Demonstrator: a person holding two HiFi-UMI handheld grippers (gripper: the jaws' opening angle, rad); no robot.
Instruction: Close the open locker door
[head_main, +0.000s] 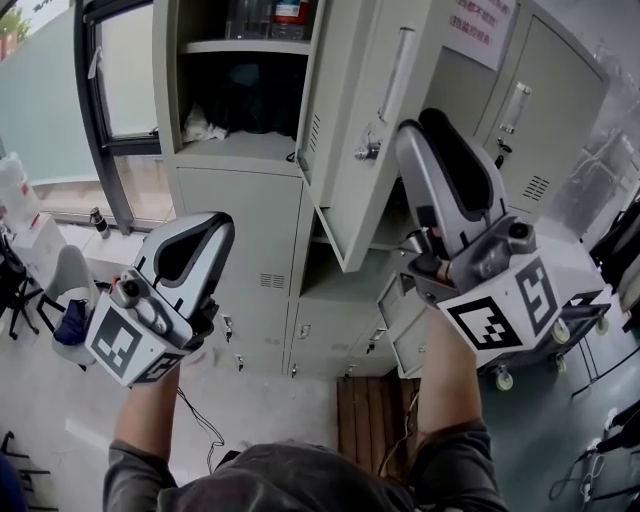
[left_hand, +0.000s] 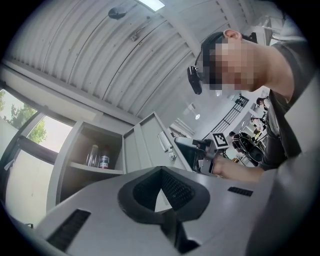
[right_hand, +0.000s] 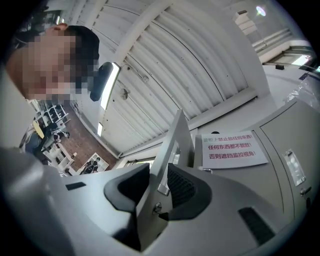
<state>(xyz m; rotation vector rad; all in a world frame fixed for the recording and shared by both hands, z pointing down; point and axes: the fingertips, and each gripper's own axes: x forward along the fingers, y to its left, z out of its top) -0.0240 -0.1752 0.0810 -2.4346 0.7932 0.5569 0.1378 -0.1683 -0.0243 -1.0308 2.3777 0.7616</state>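
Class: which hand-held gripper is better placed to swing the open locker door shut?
Right. The right hand-held gripper has the edge of the locker door between its open jaws; the left hand-held gripper is empty, away from it.

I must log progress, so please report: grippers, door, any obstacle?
Left gripper open, empty. Right gripper open, door edge between its jaws. Door open, not yet closed. No obstacle seen in its swing.

Surface check | I am seeing the locker door (head_main: 365, 120) as smooth, matt painted metal | my right gripper (right_hand: 160, 187) is showing matt grey plastic, pads (right_hand: 184, 189) black and ribbed | notice (right_hand: 232, 149) is looking like paper
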